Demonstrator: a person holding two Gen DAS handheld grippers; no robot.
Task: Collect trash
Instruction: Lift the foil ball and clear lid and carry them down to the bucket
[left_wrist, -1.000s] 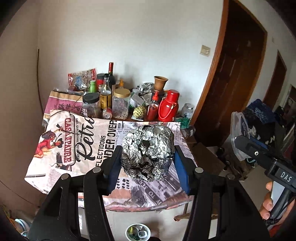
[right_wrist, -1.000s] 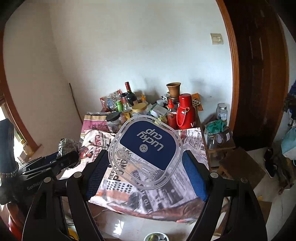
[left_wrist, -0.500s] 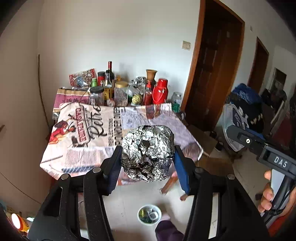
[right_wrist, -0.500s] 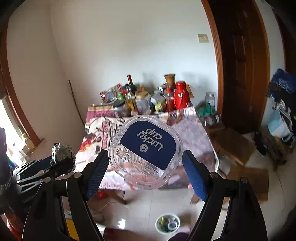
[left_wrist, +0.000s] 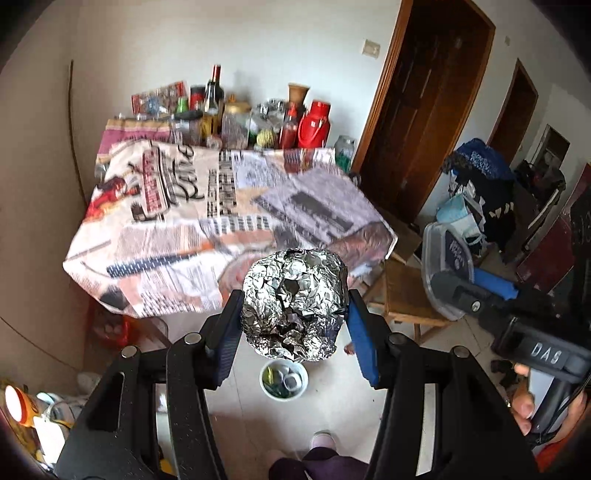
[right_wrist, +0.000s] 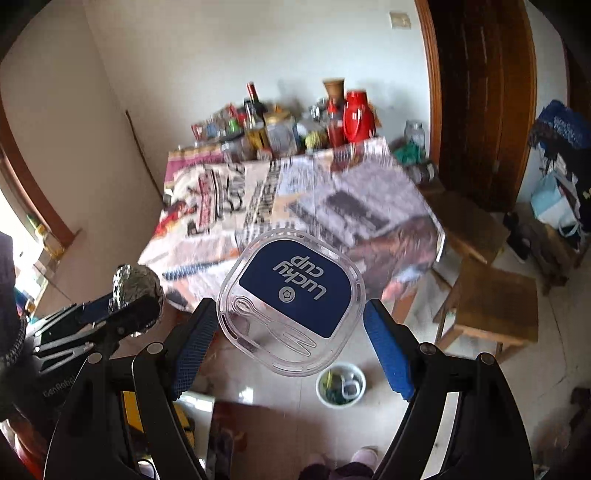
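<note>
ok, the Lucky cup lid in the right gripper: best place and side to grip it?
By two opposite rim edges, as the right gripper has it now. The clear plastic lid is flat and thin, a rounded square with a raised rim, so the fingers come in edge-on from either side, across its width, pads on the rim rather than on the blue label.

Both grippers have drawn back from the table (left_wrist: 155, 206), whose cloth edge now lies at 12 o'clock above the foil ball (left_wrist: 293, 302) and the plastic lid (right_wrist: 291, 306). The white trash bowl (left_wrist: 283, 379) on the floor has risen into fuller view, at 6 o'clock below each load.
</note>
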